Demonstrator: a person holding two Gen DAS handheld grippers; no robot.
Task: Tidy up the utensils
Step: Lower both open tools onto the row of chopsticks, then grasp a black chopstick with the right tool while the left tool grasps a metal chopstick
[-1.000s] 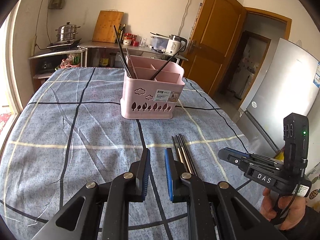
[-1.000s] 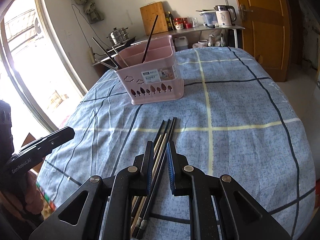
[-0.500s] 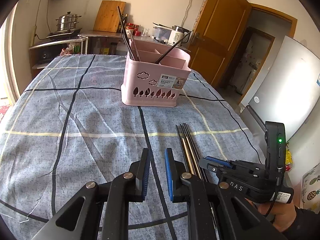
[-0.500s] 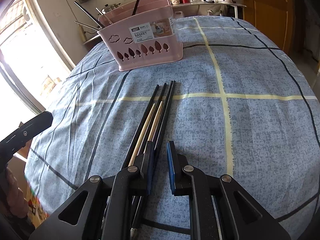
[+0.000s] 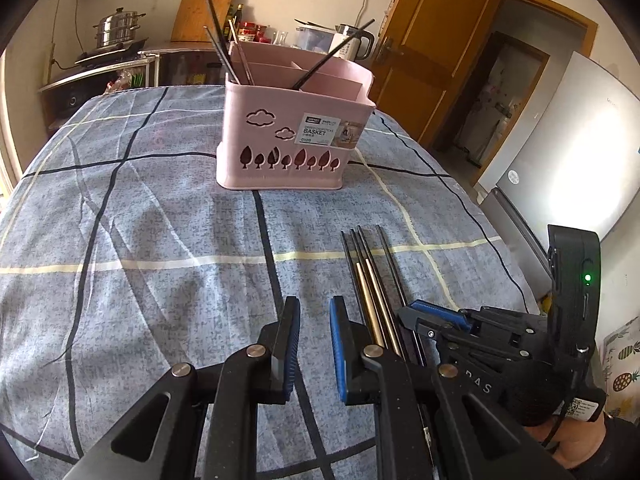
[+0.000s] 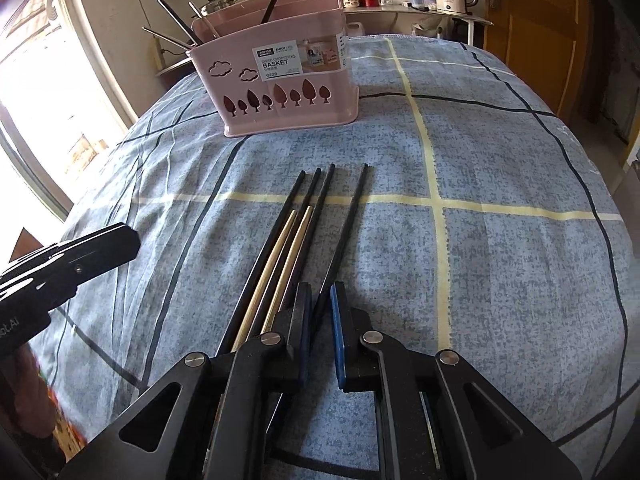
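Six slim chopsticks [image 6: 304, 224], four black and two pale wooden, lie side by side on the blue checked worktop cloth [image 6: 500, 280], long axes pointing toward the pink plastic divided basket [image 6: 280, 80]. My right tongs [image 6: 320, 320] have just been closing around the rightmost black one; contact unclear. Left tongs [image 5: 312, 332] nearly shut, empty, just beside.

bright daylight floods from the window [image 6: 36, 92] at nine o'clock, blown out; sharp focus, fisheye edges bent and dark.
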